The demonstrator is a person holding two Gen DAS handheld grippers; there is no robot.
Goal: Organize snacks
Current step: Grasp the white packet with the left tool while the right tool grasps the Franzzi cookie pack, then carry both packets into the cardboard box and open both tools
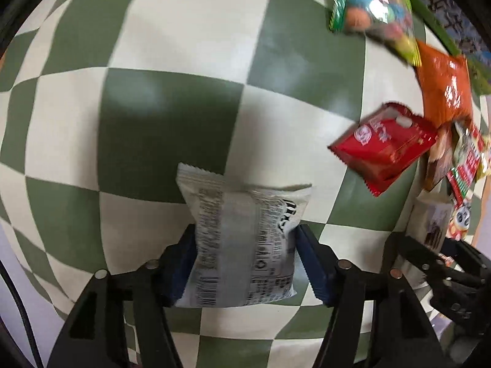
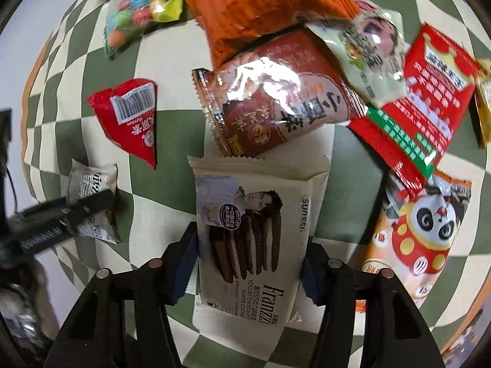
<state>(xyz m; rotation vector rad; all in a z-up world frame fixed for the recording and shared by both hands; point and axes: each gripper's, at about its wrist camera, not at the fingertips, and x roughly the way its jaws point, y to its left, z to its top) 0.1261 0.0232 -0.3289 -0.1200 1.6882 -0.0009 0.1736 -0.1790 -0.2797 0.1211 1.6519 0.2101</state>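
Nearest, my left gripper [image 1: 245,263] stands with both blue pads against the sides of a white-grey snack packet [image 1: 242,239], which lies back-side up on the green-and-white checked cloth [image 1: 172,116]; I read this as a grasp, the pouch pinched slightly at its waist. My right gripper [image 2: 248,263] likewise brackets a cream Franzzi cookie packet [image 2: 251,239], pads touching or very nearly touching its edges, so I judge it clasped, though less surely.

Beyond the cookie packet lies the unsorted pile: a brown glossy packet [image 2: 276,98] overlapping the cookie packet's top seal, an orange bag [image 2: 260,9] partly over the brown one, a pale green packet [image 2: 368,49], a red-and-green packet [image 2: 423,104] and a panda-print bag [image 2: 420,239] to the right. A red packet [image 2: 129,116] lies apart to the left, and a clear bag of coloured candies [image 2: 138,9] lies farthest off.

Progress, as I judge it: early. Two packets are in hand; the remainder is heaped or scattered. No box, tray or basket is visible, so nothing can be reported as contained.
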